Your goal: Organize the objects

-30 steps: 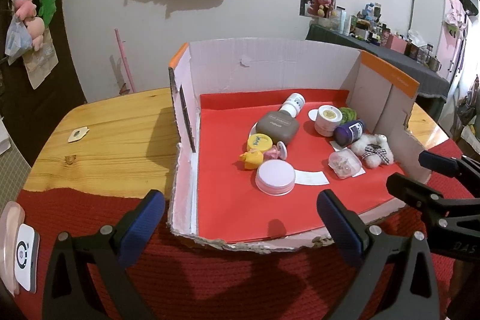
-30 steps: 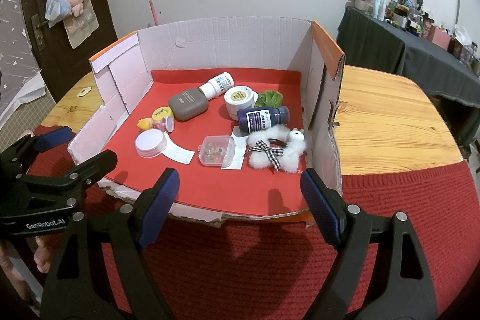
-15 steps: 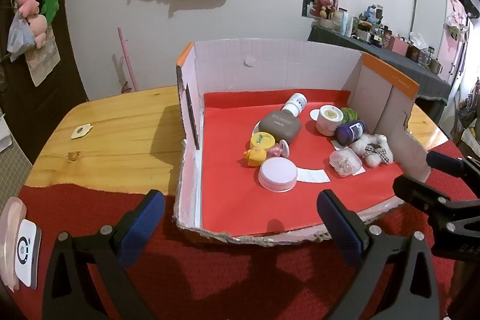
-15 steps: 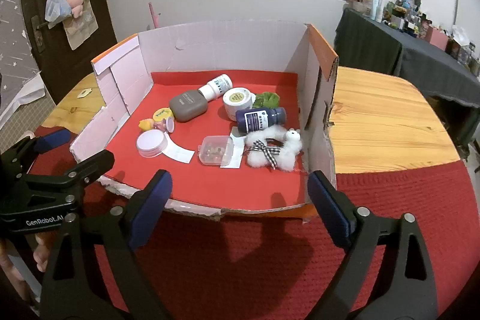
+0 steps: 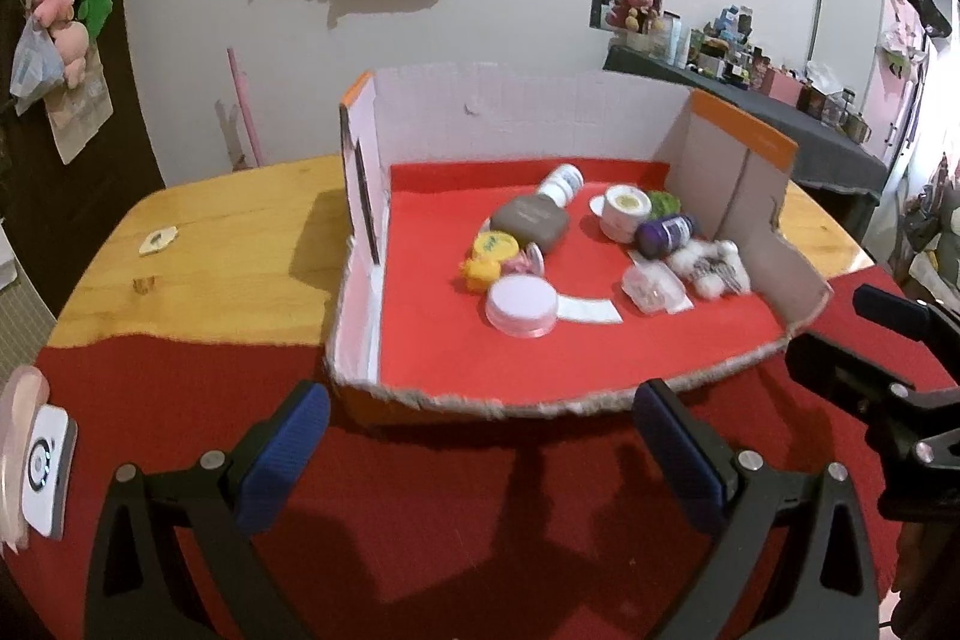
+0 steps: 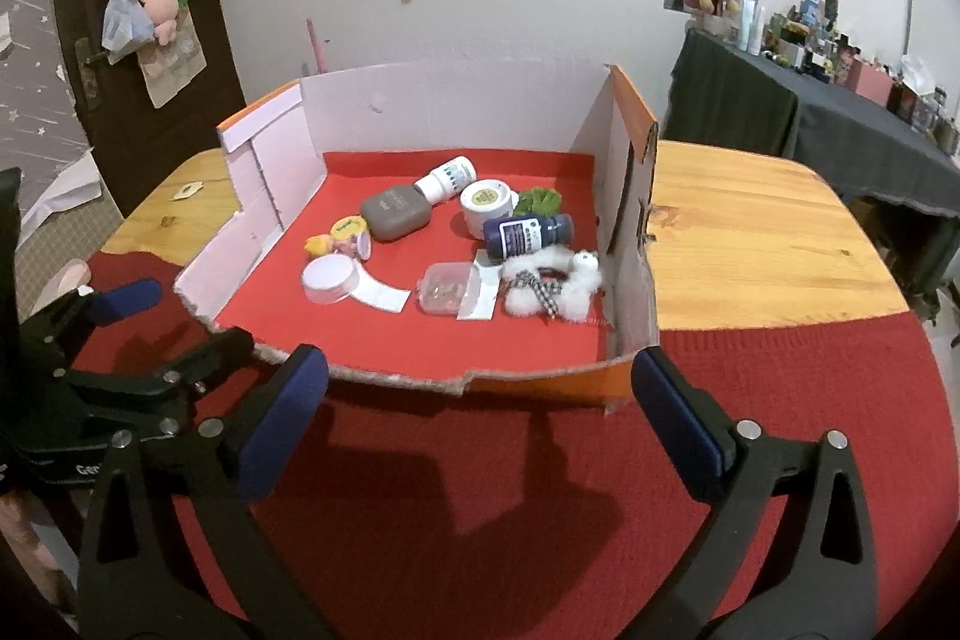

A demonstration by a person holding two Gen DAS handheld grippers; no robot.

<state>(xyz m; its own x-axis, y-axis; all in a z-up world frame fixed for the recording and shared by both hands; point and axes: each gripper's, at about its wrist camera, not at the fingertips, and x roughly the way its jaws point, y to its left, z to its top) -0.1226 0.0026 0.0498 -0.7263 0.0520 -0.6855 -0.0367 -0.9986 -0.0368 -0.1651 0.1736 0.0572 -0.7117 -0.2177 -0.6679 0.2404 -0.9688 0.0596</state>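
Left wrist view: left tongs [image 5: 480,436] spread apart, nothing between the pads, hovering over the red cloth [image 5: 420,508] on the table [image 5: 198,244]. Straight ahead of them sits the cardboard tray [image 5: 516,124], open side toward the tongs, red-lined. Inside, ahead: pink-lidded jar [image 5: 521,305] nearest, then yellow tin [image 5: 494,245] and yellow toy [image 5: 480,274] just behind it, grey case [image 5: 530,222] past those, white bottle [image 5: 560,184] lying at the back. Ahead-right: white tub [image 5: 626,211], dark blue bottle [image 5: 666,233] on its side, clear plastic box [image 5: 653,285], white fluffy toy [image 5: 711,269] against the right wall. Right tongs' black fingers [image 5: 864,388] show at the right edge. Right wrist view: right tongs [image 6: 480,430] wide apart, jaws have just been opening, nothing between them, over the cloth just short of the tray's torn front edge [image 6: 420,377]. Same clutter ahead: jar ahead-left, box and fluffy toy straight ahead, blue bottle and tub behind them, green item [image 6: 540,202] beside the tub. Left tongs visible low at the left, spread.
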